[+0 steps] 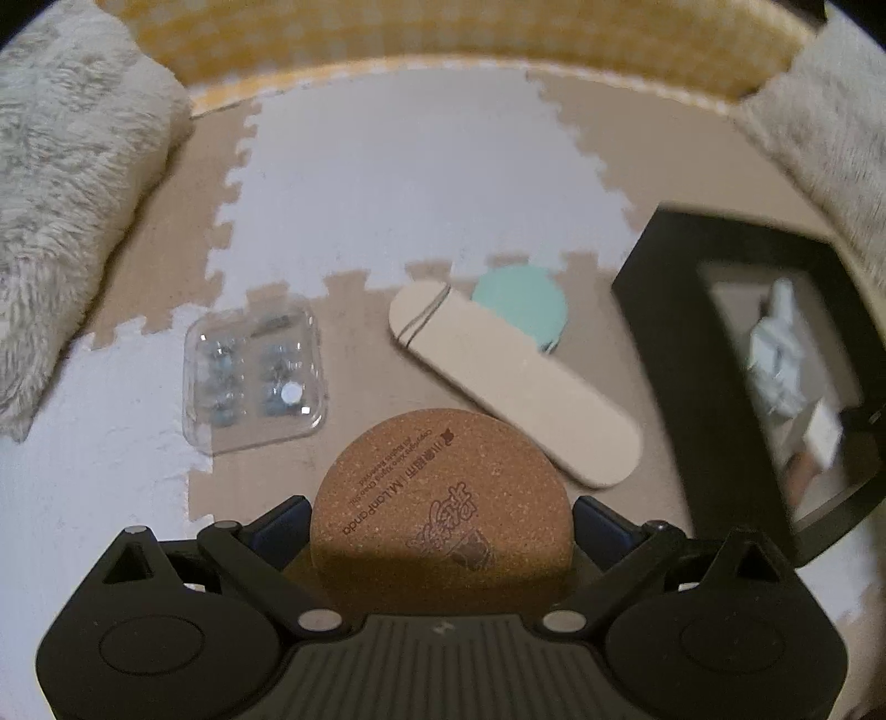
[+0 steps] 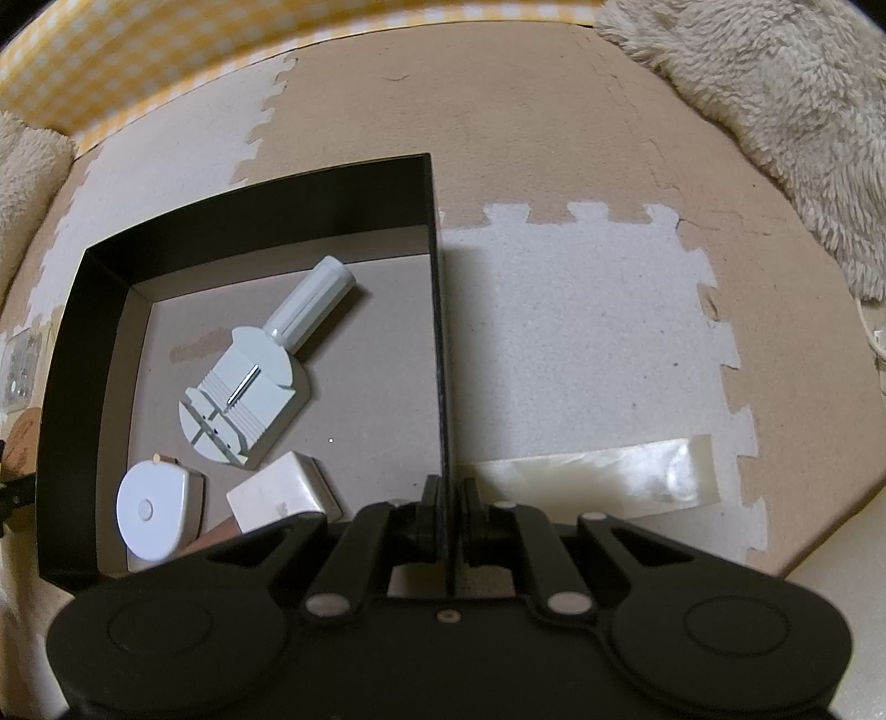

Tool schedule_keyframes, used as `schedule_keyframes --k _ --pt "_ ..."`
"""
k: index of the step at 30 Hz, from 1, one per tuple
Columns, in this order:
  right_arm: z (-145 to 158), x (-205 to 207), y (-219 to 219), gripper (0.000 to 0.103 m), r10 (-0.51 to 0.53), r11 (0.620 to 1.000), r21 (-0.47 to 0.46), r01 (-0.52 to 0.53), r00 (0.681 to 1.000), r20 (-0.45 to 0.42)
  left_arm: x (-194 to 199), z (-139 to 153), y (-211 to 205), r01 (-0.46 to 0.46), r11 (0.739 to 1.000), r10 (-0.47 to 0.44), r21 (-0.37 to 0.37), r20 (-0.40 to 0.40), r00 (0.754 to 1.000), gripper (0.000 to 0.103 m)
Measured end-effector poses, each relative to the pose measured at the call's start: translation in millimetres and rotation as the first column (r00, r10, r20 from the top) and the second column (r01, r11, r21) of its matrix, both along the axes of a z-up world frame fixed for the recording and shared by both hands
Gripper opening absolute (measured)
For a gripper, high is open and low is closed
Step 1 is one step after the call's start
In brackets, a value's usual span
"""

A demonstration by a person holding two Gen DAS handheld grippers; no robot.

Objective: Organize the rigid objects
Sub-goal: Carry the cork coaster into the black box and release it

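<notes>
Under both my claws I see a floor of foam puzzle mats, grey-white tiles locked into beige ones by their toothed edges. Far ahead a yellow checked fabric closes the floor, and fluffy cream blankets lie at the two sides. My left gripper is clenched on a round cork coaster with a printed brand mark; the coaster stands between its two fingers and hides the mat below. Just ahead of this claw and a little to the left lies a clear plastic case with small parts inside. Ahead to the right lies a long beige oval case, and a mint-green round thing lies partly under its far end. At the right of the claw stands the black open box, blurred here. My right gripper is pinched shut on the thin right wall of this black box. Inside the box, ahead-left of the claw, lie a grey watch link remover tool, a white tape measure and a small white block. To the right of the claw a strip of clear tape sticks on the mat.
</notes>
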State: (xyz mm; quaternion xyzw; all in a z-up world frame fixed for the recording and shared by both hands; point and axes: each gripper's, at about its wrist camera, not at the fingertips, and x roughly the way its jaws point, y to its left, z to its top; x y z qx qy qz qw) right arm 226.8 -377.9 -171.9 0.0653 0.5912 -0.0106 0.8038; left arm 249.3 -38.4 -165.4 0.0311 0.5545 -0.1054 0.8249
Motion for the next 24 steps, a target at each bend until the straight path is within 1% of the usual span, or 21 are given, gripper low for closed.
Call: schedule_keyframes --k 2,4,8,11,15,19,22,24 --pt "0 0 0 0.008 0.000 1.000 0.000 0.000 1.000 -0.001 -2 12 1 -0.017 0.999 0.018 -0.030 0.033 0.999 0.099" --pt "0 0 0 0.008 0.000 1.000 0.000 0.000 1.000 -0.001 -4 26 -1 -0.024 0.999 0.028 -0.044 0.083 0.996 0.099" --pt "0 0 1 0.008 0.002 1.000 -0.004 -0.002 1.000 -0.001 -11 51 -14 0.004 0.993 0.015 -0.114 0.172 0.985 0.099" --pt "0 0 2 0.008 0.004 1.000 -0.007 -0.004 1.000 -0.002 -22 65 -39 0.088 0.983 -0.050 -0.158 0.229 0.972 0.099" --pt "0 0 3 0.008 0.005 1.000 -0.011 -0.005 1.000 -0.002 -35 71 -77 0.209 0.956 -0.146 -0.205 0.287 0.947 0.099" --pt "0 0 3 0.008 0.005 1.000 -0.010 -0.005 1.000 -0.002 -47 67 -109 0.310 0.930 -0.231 -0.198 0.339 0.912 0.099" --pt "0 0 3 0.008 0.005 1.000 -0.010 -0.005 1.000 -0.002 -53 59 -128 0.371 0.914 -0.292 -0.163 0.372 0.881 0.099" --pt "0 0 3 0.008 0.006 1.000 -0.011 -0.006 1.000 -0.002 -54 53 -137 0.392 0.909 -0.313 -0.140 0.392 0.865 0.099"
